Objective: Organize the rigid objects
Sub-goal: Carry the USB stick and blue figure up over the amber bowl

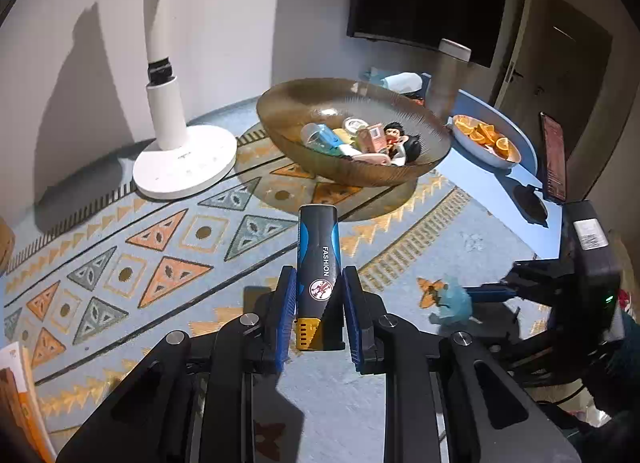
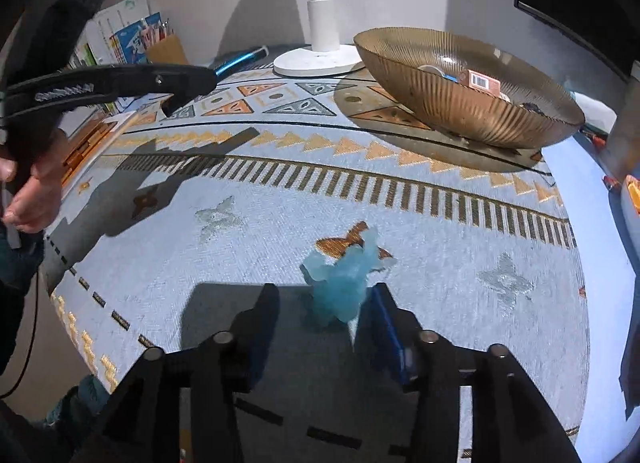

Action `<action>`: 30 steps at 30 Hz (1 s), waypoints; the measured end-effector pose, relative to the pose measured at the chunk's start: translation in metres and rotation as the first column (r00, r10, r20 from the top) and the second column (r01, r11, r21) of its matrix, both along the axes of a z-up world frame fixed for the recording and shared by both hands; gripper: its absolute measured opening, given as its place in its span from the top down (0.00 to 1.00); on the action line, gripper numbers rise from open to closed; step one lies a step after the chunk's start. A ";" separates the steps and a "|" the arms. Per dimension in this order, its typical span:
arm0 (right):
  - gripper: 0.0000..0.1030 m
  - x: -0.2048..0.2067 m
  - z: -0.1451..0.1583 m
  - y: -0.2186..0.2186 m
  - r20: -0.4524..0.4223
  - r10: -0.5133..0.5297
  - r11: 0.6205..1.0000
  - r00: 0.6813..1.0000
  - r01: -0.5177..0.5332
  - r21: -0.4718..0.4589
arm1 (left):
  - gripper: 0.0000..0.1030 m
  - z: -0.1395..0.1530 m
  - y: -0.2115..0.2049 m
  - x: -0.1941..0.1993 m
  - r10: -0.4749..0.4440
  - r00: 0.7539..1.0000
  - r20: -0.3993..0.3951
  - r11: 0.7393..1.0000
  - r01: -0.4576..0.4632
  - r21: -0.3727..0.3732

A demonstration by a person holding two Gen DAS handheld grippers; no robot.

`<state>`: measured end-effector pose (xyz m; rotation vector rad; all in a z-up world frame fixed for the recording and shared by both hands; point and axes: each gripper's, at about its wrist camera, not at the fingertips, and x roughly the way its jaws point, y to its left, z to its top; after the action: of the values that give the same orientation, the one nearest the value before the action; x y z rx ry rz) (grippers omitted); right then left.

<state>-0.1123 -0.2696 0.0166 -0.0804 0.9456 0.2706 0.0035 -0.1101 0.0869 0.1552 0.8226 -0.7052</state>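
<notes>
In the left wrist view, we are holding the dark lighter [image 1: 318, 263], marked FASHION, with the left gripper [image 1: 320, 319], its jaws clamped narrow on the lower body just above the yellow cap. The amber glass bowl [image 1: 276, 111] is sitting at about twelve o'clock from the lighter, beyond it on the table [image 1: 160, 263], already carrying small toys and boxes. At three o'clock the right gripper [image 1: 484, 293] is reaching toward a pale blue figure [image 1: 452, 301]. We judge we are in the carry step, with the lighter clear of the patterned cloth; the next move calls for travelling forward over the near rim and releasing inside without striking the glass

In the right wrist view, the right gripper [image 2: 320, 327] is pointing down at the blue figure [image 2: 342, 283], which is standing on the table between the jaws. They are standing partly open, the right pad just beside it, and we see no firm pinch. The bowl [image 2: 460, 103] lies at one o'clock. This side needs to close, then lift
</notes>
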 end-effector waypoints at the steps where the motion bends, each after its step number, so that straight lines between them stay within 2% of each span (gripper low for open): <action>1: 0.54 0.002 -0.001 0.003 0.008 -0.015 1.000 1.000 0.015 -0.020 | 0.81 0.002 -0.001 -0.001 -0.002 1.000 0.003 1.000 0.002 -0.002; 2: 0.54 0.006 -0.002 0.005 0.016 -0.027 0.999 1.000 0.028 -0.037 | 0.81 0.004 -0.001 -0.003 -0.004 1.000 0.007 1.000 0.004 -0.006; 4: 0.67 0.009 -0.001 0.011 0.037 -0.040 0.997 0.999 0.043 -0.066 | 0.81 0.009 -0.003 -0.005 -0.008 1.000 0.016 1.000 0.008 -0.013; 8: 0.67 0.010 0.008 0.017 0.078 -0.013 0.997 0.997 0.019 -0.072 | 0.81 0.028 -0.009 -0.005 0.000 0.998 0.058 1.000 0.001 -0.019; 12: 0.67 0.014 0.054 -0.001 0.193 -0.017 0.999 0.981 0.023 -0.029 | 0.81 0.064 -0.013 0.003 0.035 0.993 0.116 0.996 -0.024 -0.091; 16: 0.66 0.024 0.112 -0.036 0.347 -0.094 0.995 0.933 0.097 0.011 | 0.81 0.107 -0.018 0.011 0.088 0.976 0.197 0.983 -0.053 -0.174; 20: 0.66 0.039 0.156 -0.076 0.464 -0.221 0.975 0.858 0.209 0.077 | 0.81 0.134 -0.029 0.016 0.141 0.953 0.268 0.968 -0.075 -0.240; 22: 0.66 0.043 0.164 -0.089 0.480 -0.262 0.965 0.837 0.234 0.119 | 0.81 0.140 -0.040 0.022 0.143 0.949 0.281 0.964 -0.069 -0.258; 26: 0.66 0.053 0.173 -0.118 0.493 -0.327 0.945 0.807 0.269 0.186 | 0.81 0.140 -0.062 0.040 0.134 0.950 0.283 0.968 -0.064 -0.243; 30: 0.66 0.067 0.172 -0.140 0.479 -0.364 0.931 0.799 0.299 0.208 | 0.81 0.130 -0.073 0.060 0.123 0.960 0.252 0.965 -0.057 -0.256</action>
<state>-0.0449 -0.4097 0.1888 0.1261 0.3942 -0.0274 0.0633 -0.1829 0.2167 -0.0132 0.4757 -0.6765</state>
